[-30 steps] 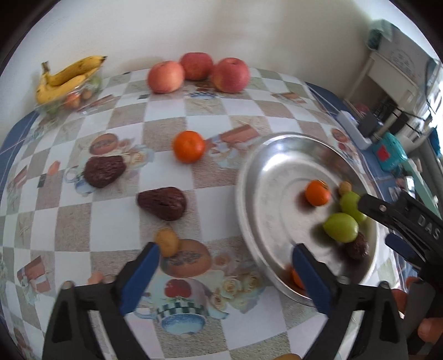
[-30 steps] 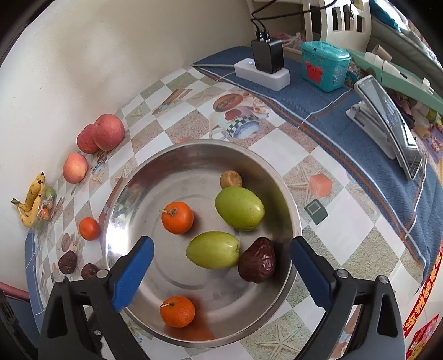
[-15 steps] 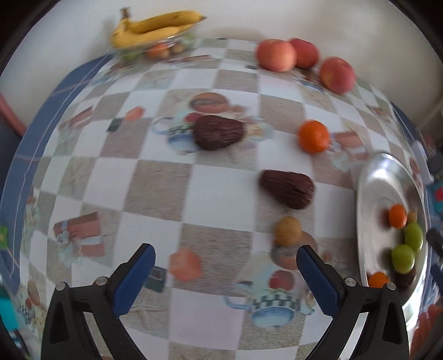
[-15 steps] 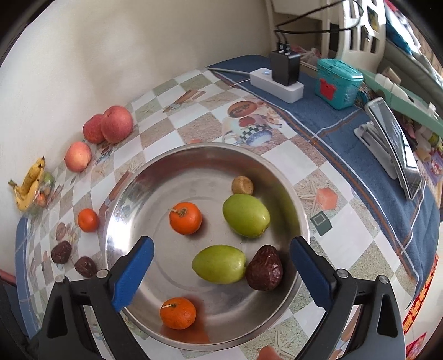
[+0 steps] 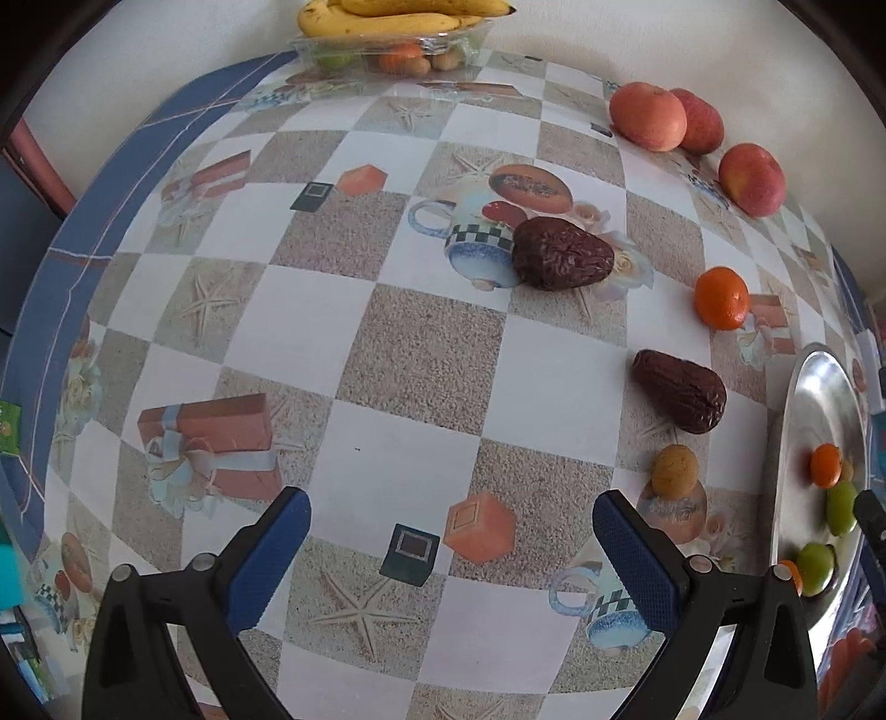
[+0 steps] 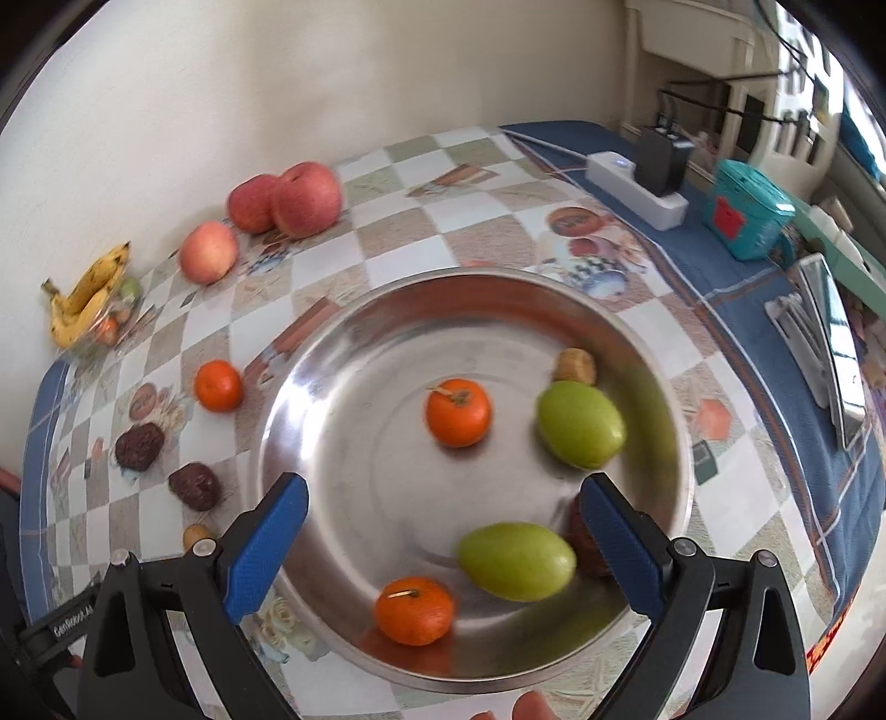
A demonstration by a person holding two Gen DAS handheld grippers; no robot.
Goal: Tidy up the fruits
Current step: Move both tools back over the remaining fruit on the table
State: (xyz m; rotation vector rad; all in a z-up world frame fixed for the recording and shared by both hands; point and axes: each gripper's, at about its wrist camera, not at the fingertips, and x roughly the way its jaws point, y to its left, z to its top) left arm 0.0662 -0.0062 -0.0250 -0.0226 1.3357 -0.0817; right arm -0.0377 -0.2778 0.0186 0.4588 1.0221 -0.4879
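A round steel tray [image 6: 354, 354] holds two oranges [image 6: 458, 412], two green fruits [image 6: 580, 423], a small brown nut [image 6: 576, 365] and a dark date partly hidden behind my right finger. My right gripper [image 6: 443, 531] hangs open above the tray's near side, empty. On the checked cloth lie two dark dates [image 5: 562, 253], [image 5: 680, 390], an orange [image 5: 721, 298] and a small tan fruit [image 5: 674, 471]. My left gripper [image 5: 451, 554] is open over bare cloth, left of the tan fruit and the tray [image 5: 797, 437].
Three apples [image 5: 648, 116] sit along the wall, and bananas [image 5: 387, 16] lie on a clear box of small fruit at the back. A power strip [image 6: 637, 188], a teal box [image 6: 747, 207] and a phone stand [image 6: 830, 338] occupy the blue cloth right of the tray.
My left gripper has swung left, away from the tray, so the tray now sits at the view's right edge. The right gripper has come lower and nearer over the tray.
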